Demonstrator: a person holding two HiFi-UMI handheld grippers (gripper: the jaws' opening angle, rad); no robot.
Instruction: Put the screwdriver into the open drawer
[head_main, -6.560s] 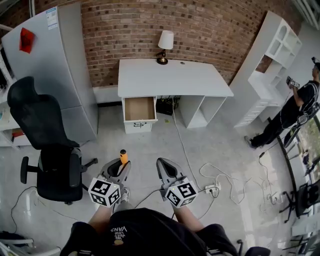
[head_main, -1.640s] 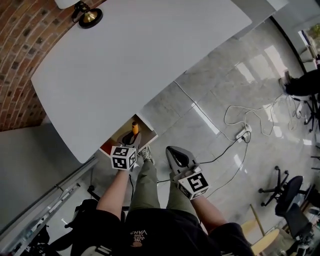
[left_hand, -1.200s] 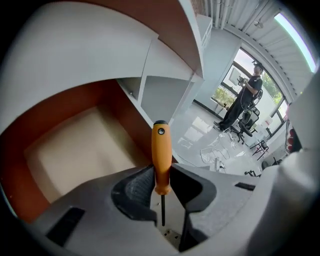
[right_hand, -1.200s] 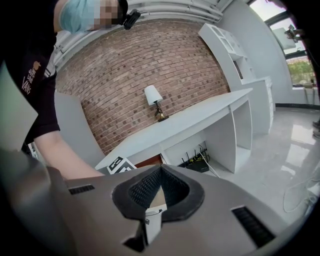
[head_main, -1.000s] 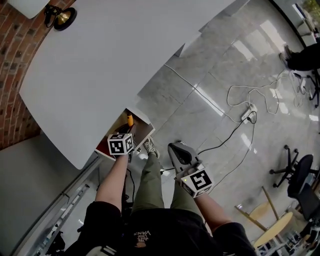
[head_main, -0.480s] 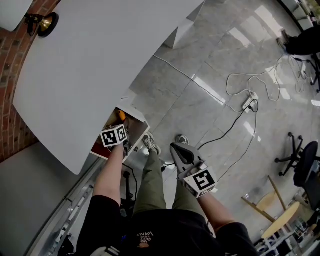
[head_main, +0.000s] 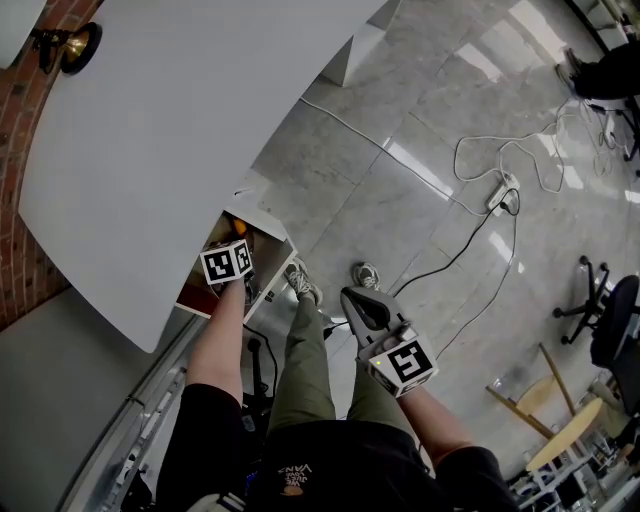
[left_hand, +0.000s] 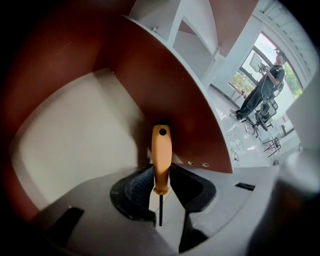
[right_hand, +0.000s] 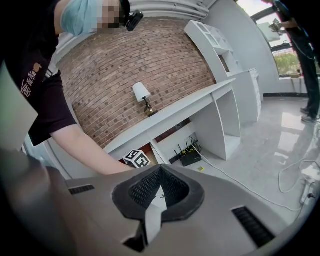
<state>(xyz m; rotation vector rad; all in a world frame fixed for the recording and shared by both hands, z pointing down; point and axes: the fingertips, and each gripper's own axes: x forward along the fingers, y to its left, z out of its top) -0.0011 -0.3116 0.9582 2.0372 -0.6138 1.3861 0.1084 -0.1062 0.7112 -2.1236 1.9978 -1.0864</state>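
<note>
The screwdriver (left_hand: 160, 159) has an orange handle and a thin dark shaft. My left gripper (left_hand: 161, 183) is shut on the handle's lower end, with the handle pointing away from me. It is held inside the open drawer (left_hand: 75, 135), above the cream floor and close to a brown side wall. In the head view the left gripper (head_main: 232, 245) reaches into the drawer (head_main: 270, 262) under the white desk (head_main: 170, 120); its marker cube hides most of the tool. My right gripper (head_main: 362, 303) is shut and empty, hanging over the floor beside the person's legs. The right gripper (right_hand: 159, 187) looks toward the desk.
A brass lamp (head_main: 60, 45) stands on the desk's far corner. A power strip (head_main: 503, 192) with looping cables lies on the grey floor to the right. An office chair (head_main: 610, 320) and another person (head_main: 605, 75) are at the right edge.
The person has walked up to the desk. Over the last second my left gripper has gone further down into the drawer with the screwdriver. The right gripper has stayed low and shut.
</note>
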